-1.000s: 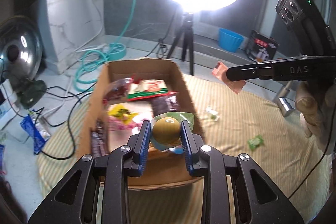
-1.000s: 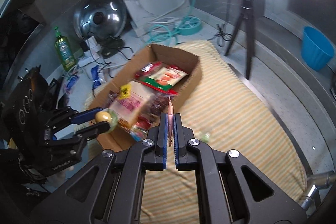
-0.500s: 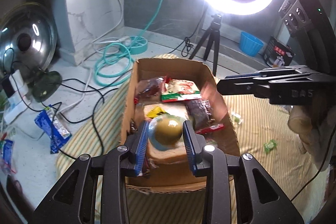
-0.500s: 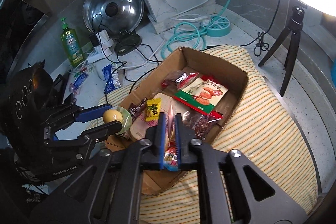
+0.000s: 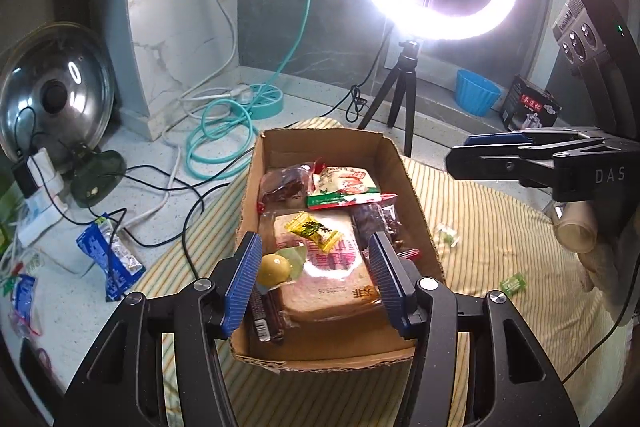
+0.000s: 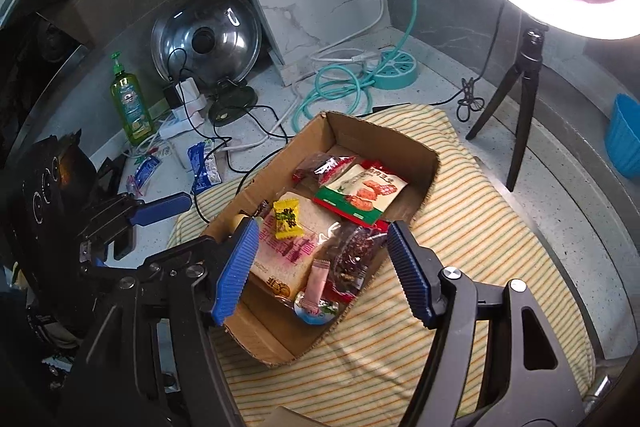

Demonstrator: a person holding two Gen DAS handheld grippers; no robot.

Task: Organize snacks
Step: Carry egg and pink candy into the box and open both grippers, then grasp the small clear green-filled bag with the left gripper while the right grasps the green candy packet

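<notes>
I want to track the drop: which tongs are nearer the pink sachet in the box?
Right. The right tongs, jaws opening, hang directly over the pink sachet in the cardboard box. The left tongs, also opening, are over the box's opposite side, beside the round yellow snack.

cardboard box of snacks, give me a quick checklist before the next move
1. Left hand-held gripper jaws opening, round yellow snack by one pad, not clamped: ok.
2. Right hand-held gripper jaws opening, pink sachet lying in the brown cardboard box: ok.
3. Box upright on the striped yellow cloth: ok.
4. Small green wrapped candy left on the cloth outside the box: not ok.
5. Round yellow snack fully settled in the box: cannot tell.
</notes>
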